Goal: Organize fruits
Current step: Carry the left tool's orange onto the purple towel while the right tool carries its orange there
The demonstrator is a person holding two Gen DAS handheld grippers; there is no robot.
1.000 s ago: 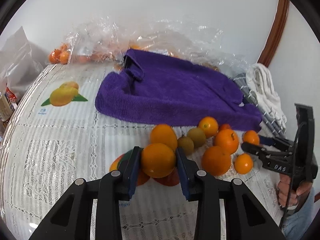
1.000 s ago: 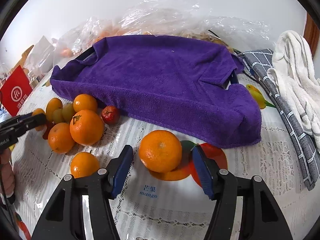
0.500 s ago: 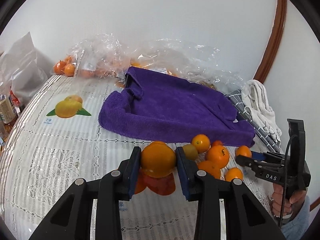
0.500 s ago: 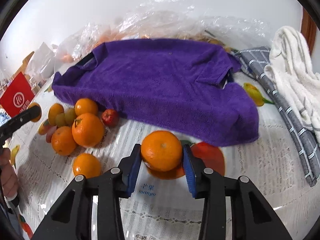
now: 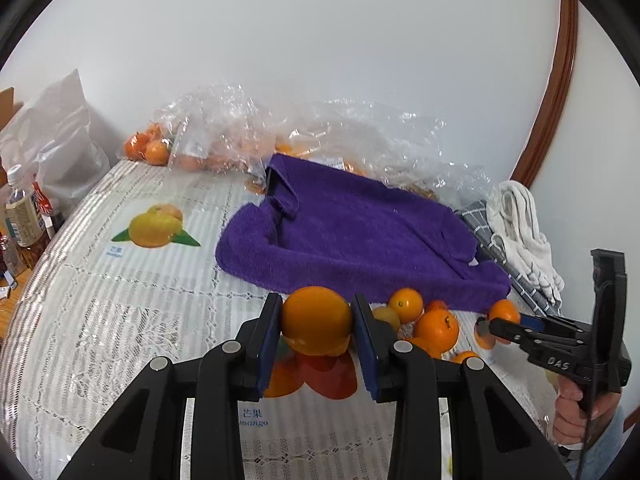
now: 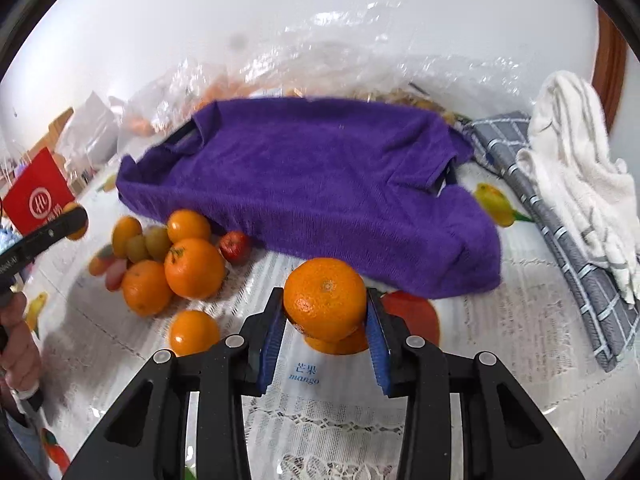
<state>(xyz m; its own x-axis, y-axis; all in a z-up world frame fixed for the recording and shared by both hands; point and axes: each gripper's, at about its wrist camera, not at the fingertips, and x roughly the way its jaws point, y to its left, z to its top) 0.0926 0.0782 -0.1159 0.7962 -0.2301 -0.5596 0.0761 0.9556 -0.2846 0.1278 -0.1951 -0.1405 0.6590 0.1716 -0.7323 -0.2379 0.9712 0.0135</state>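
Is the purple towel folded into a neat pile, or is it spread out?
Spread out. The purple towel lies draped wide over something bulky on the tablecloth, its edges hanging down. What it covers stays hidden.

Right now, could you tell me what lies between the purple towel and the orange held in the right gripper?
In the right wrist view, only bare tablecloth lies between the purple towel and the orange gripped by the right gripper. The other fruit sits off to the left.

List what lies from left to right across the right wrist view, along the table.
Red packet → loose oranges → small red fruit → orange between the right gripper's closing jaws → grey checked cloth → white towel.
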